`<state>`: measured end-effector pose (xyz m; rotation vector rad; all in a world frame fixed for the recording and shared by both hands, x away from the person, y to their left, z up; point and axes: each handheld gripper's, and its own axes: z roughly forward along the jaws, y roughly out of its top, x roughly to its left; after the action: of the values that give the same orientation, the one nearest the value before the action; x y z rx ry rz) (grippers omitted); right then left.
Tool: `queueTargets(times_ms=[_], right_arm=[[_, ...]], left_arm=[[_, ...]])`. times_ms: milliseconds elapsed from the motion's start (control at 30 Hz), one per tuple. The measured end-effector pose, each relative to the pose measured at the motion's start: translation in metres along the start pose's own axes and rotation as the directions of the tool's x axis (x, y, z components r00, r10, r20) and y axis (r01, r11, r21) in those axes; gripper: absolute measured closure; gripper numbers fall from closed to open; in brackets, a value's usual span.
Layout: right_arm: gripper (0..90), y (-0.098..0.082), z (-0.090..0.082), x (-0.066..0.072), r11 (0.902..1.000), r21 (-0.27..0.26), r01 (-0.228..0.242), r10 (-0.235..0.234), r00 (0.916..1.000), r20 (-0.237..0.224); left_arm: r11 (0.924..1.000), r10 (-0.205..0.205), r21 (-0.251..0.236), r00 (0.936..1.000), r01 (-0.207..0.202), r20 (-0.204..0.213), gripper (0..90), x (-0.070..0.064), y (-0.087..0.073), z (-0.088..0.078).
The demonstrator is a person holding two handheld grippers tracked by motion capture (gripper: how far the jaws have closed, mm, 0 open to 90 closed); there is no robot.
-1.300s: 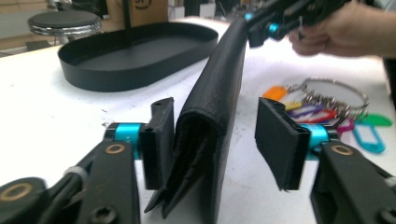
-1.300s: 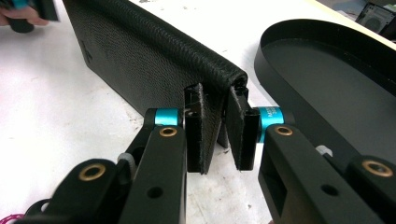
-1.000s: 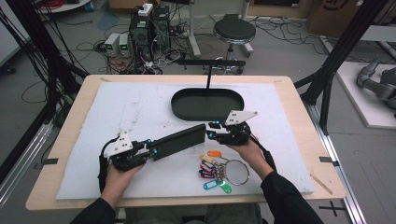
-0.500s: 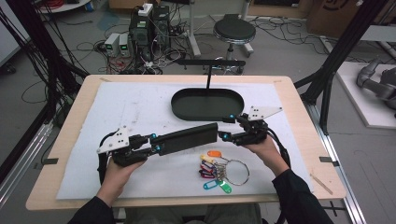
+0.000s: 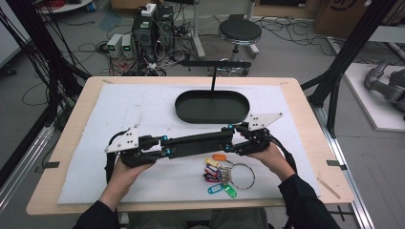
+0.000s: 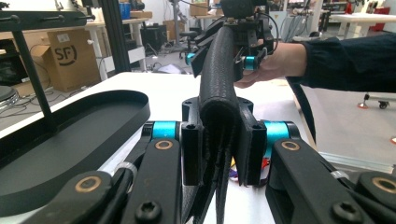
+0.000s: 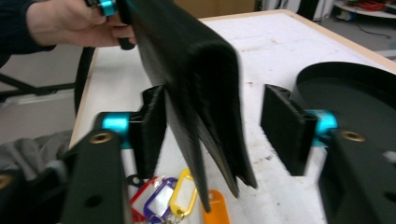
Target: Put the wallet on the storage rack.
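The left gripper (image 5: pixel 165 151) is squeezing one end of the black pouch (image 5: pixel 196 144). The pouch is hanging above the mat (image 5: pixel 119 107). Its other end is sitting between the right gripper's (image 5: pixel 230 142) jaws, which are standing apart. Keys (image 5: pixel 220 174) are lying below.

High view: fixed above person's side, facing forward and down over whole table (image 5: pixel 305 109).
Left gripper view: close, low, looking along black folded case (image 6: pixel 219 70) toward right hand (image 6: pixel 275 60).
Right gripper view: close, looking back toward left hand (image 7: pixel 70 21).
Shared by all: case, oval tray (image 5: pixel 212 106).
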<state>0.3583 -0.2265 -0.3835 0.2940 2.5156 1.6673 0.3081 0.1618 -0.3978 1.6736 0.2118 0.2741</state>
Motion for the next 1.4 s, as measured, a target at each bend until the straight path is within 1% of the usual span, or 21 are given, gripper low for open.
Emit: queueTargets(times_ms=[33, 67, 167, 233, 267, 300, 367, 433, 533, 600, 633, 733, 800, 933, 1033, 1100, 1167, 1200, 1267, 1300, 1400], right_arm=[[54.3, 0.000, 0.000, 0.001, 0.9999, 0.001, 0.010, -0.010, 0.9999, -0.004], [57.5, 0.001, 0.000, 0.002, 0.9997, 0.002, 0.025, -0.025, 0.9996, -0.013], [67.5, 0.000, 0.000, 0.003, 0.9982, 0.020, 0.056, -0.055, 0.9983, -0.018], [71.5, 0.000, 0.001, 0.004, 0.9969, 0.036, 0.070, -0.069, 0.9973, -0.025], [72.9, -0.001, 0.001, 0.003, 0.9960, 0.036, 0.082, -0.081, 0.9964, -0.023], [73.7, -0.001, 0.001, 0.004, 0.9960, 0.044, 0.077, -0.076, 0.9967, -0.028], [74.8, 0.000, 0.001, 0.004, 0.9948, 0.031, 0.097, -0.096, 0.9951, -0.020], [75.4, 0.001, 0.000, 0.006, 0.9946, 0.025, 0.101, -0.101, 0.9949, -0.011], [75.9, 0.003, -0.001, 0.008, 0.9916, 0.030, 0.126, -0.126, 0.9920, 0.005], [76.0, 0.003, -0.001, 0.009, 0.9895, 0.039, 0.139, -0.140, 0.9900, 0.020], [76.1, 0.003, -0.001, 0.009, 0.9894, 0.043, 0.138, -0.140, 0.9896, 0.033], [76.1, 0.001, -0.004, 0.007, 0.9921, 0.039, 0.120, -0.122, 0.9907, 0.060], [76.1, 0.000, -0.008, 0.005, 0.9948, 0.025, 0.098, -0.100, 0.9916, 0.082], [76.1, -0.001, -0.015, 0.000, 0.9974, -0.002, 0.072, -0.071, 0.9868, 0.146], [76.1, -0.001, -0.020, -0.004, 0.9983, -0.022, 0.053, -0.048, 0.9792, 0.197], [76.1, -0.002, -0.023, -0.009, 0.9987, -0.037, 0.034, -0.025, 0.9710, 0.238], [76.1, -0.003, -0.024, -0.013, 0.9986, -0.048, 0.022, -0.009, 0.9654, 0.261], [76.1, -0.004, -0.025, -0.015, 0.9982, -0.057, 0.018, -0.001, 0.9611, 0.276], [76.1, -0.005, -0.027, -0.021, 0.9973, -0.074, 0.002, 0.020, 0.9542, 0.299], [76.1, -0.005, -0.028, -0.024, 0.9966, -0.081, -0.010, 0.034, 0.9521, 0.304], [76.1, -0.006, -0.030, -0.033, 0.9957, -0.091, -0.021, 0.049, 0.9464, 0.319]], left_arm=[[1.0000, -0.001, 0.000, 1.0000, 0.001, 0.001, 74.9, 0.000, 0.000, 0.001], [1.0000, -0.002, 0.002, 1.0000, 0.002, -0.001, 74.9, 0.000, 0.000, 0.001], [1.0000, -0.003, 0.008, 1.0000, 0.003, -0.009, 74.7, 0.001, 0.000, 0.001], [0.9999, -0.002, 0.015, 0.9999, 0.002, -0.016, 74.5, 0.001, 0.000, 0.001], [0.9999, -0.009, 0.013, 0.9997, 0.009, -0.021, 74.3, 0.001, 0.000, 0.001], [0.9999, -0.011, 0.011, 0.9997, 0.011, -0.023, 74.0, 0.001, 0.000, 0.001], [0.9999, -0.012, 0.009, 0.9992, 0.012, -0.038, 72.9, 0.001, 0.000, 0.001], [0.9999, -0.014, 0.008, 0.9984, 0.014, -0.054, 71.2, 0.000, 0.000, 0.001], [0.9997, -0.022, 0.007, 0.9951, 0.023, -0.096, 64.5, 0.000, -0.002, 0.001], [0.9992, -0.041, -0.004, 0.9899, 0.041, -0.136, 55.2, 0.002, -0.002, -0.001], [0.9989, -0.046, -0.008, 0.9875, 0.046, -0.151, 52.5, 0.003, -0.002, -0.003], [0.9978, -0.066, -0.023, 0.9795, 0.063, -0.190, 44.6, 0.005, -0.002, -0.009], [0.9980, -0.063, -0.022, 0.9754, 0.060, -0.211, 43.5, 0.005, -0.003, -0.013], [0.9977, -0.067, -0.020, 0.9706, 0.064, -0.231, 42.6, 0.005, -0.007, -0.018], [0.9979, -0.064, -0.017, 0.9699, 0.062, -0.235, 42.2, 0.004, -0.009, -0.021], [0.9981, -0.062, -0.012, 0.9700, 0.060, -0.235, 41.4, 0.003, -0.009, -0.023], [0.9980, -0.063, -0.010, 0.9702, 0.062, -0.234, 40.4, 0.002, -0.010, -0.024], [0.9981, -0.062, -0.008, 0.9700, 0.062, -0.235, 40.4, 0.001, -0.011, -0.025], [0.9980, -0.062, -0.006, 0.9703, 0.063, -0.234, 40.3, 0.000, -0.012, -0.026], [0.9980, -0.062, -0.006, 0.9704, 0.062, -0.233, 40.3, 0.000, -0.013, -0.026], [0.9981, -0.059, 0.003, 0.9703, 0.061, -0.235, 40.3, -0.002, -0.014, -0.027]])
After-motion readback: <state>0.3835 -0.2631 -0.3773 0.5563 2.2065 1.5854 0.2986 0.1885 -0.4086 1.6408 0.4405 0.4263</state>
